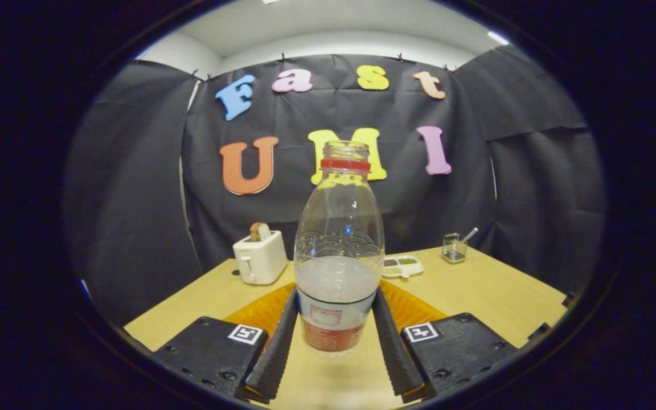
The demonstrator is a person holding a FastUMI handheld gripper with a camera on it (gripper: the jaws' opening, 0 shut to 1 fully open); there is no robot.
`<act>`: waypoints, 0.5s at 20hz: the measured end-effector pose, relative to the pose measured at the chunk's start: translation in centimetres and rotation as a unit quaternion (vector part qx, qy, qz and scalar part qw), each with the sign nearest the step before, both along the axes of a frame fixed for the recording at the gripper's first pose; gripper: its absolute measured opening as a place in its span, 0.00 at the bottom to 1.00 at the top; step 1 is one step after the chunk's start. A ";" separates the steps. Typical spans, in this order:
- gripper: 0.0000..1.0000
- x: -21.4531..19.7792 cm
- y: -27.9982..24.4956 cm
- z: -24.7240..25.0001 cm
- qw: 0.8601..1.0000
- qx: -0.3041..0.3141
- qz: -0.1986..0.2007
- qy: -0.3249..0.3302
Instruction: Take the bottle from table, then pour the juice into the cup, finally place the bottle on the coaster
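The tongs grip the clear, uncapped plastic bottle with a red neck ring, upright above the yellow wooden table

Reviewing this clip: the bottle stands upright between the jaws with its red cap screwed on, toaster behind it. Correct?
Not quite. The gripper view shows the bottle open: just a red ring below its bare mouth, no cap. It does stand upright between the jaws of the gripper, toaster behind.

Tongs level, fingers clamped on bottle

Gripper-mounted fisheye, low over table, facing forward along fingers, bottle close.
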State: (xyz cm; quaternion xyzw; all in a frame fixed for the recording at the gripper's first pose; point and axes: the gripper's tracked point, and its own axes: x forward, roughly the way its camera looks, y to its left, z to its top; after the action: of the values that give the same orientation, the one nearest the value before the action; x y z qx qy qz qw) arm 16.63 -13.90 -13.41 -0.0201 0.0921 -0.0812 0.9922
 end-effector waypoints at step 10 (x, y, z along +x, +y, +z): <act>0.76 8.6 0.2 -6.0 0.998 -0.049 -0.012 0.035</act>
State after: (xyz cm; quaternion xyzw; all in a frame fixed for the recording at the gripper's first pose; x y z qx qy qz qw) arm 25.22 -13.73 -19.45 -0.0701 0.1230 -0.0968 0.9852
